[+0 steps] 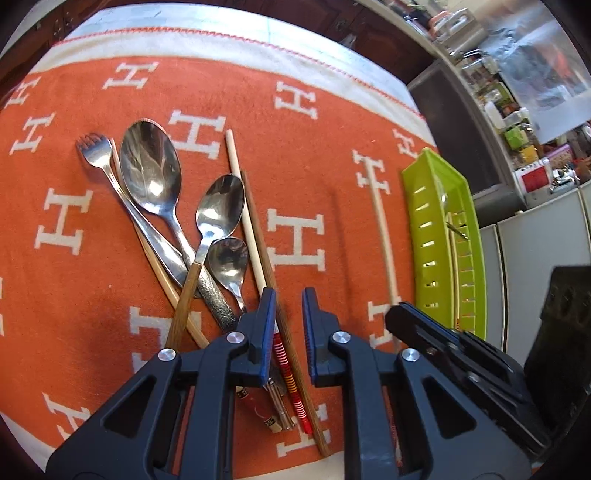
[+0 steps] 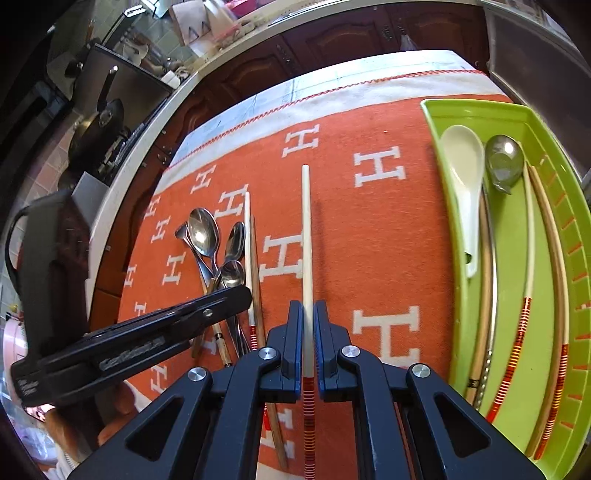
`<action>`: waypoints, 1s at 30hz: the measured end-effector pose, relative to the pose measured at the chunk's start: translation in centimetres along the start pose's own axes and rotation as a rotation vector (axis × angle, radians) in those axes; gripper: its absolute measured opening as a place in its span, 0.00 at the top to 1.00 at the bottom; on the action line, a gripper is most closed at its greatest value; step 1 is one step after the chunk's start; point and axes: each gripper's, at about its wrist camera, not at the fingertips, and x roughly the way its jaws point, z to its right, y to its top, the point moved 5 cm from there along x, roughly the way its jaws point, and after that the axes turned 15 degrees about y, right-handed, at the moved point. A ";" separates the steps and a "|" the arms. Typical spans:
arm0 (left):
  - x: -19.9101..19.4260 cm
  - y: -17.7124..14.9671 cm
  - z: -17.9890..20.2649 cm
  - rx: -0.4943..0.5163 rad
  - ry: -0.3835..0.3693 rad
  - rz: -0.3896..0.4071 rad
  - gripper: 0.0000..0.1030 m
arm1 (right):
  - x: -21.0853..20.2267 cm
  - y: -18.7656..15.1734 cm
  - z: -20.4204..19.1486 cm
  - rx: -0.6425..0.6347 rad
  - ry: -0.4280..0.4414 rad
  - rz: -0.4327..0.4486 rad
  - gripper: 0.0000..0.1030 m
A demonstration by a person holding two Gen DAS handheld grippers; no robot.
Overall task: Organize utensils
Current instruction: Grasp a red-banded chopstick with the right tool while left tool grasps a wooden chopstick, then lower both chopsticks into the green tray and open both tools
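A pile of utensils lies on the orange cloth: a large spoon [image 1: 151, 170], a fork [image 1: 98, 155], two smaller spoons [image 1: 219, 206], and several chopsticks. My left gripper [image 1: 289, 299] is open, its jaws either side of a brown chopstick [image 1: 264, 251] in the pile. My right gripper [image 2: 305, 314] is shut on a cream chopstick [image 2: 306, 236] with red bands, also seen in the left wrist view [image 1: 380, 221]. The green tray [image 2: 513, 236] at the right holds a white soup spoon [image 2: 465, 184], a metal spoon [image 2: 504, 162] and several chopsticks.
The orange cloth [image 2: 369, 229] with white H marks covers the table. The far table edge [image 1: 221, 22] meets dark wooden cabinets. A kitchen counter with a pan [image 2: 99, 122] stands at the left. The tray shows in the left wrist view [image 1: 443, 236] too.
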 end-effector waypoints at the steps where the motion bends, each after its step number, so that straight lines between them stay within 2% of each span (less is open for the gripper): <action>1: 0.2 0.1 0.1 -0.003 0.002 -0.006 0.88 | -0.2 0.1 0.1 0.004 0.003 0.003 0.95; 10: 1.3 0.7 1.2 -0.002 0.078 -0.016 0.89 | -2.4 -0.3 1.5 0.037 0.028 0.034 0.95; 18: 1.7 0.8 3.6 0.053 0.117 -0.011 0.89 | -3.7 -0.7 1.8 0.046 0.047 0.048 0.95; 21: 2.7 0.6 4.1 0.064 0.133 -0.063 0.89 | -4.4 -1.0 2.1 0.052 0.049 0.054 0.95; 26: 2.7 0.8 5.3 0.095 0.214 -0.022 0.89 | -5.3 -1.3 2.5 0.058 0.052 0.066 0.95; 30: 2.6 0.5 6.6 0.130 0.308 0.056 0.95 | -6.4 -1.6 2.7 0.060 0.062 0.076 0.95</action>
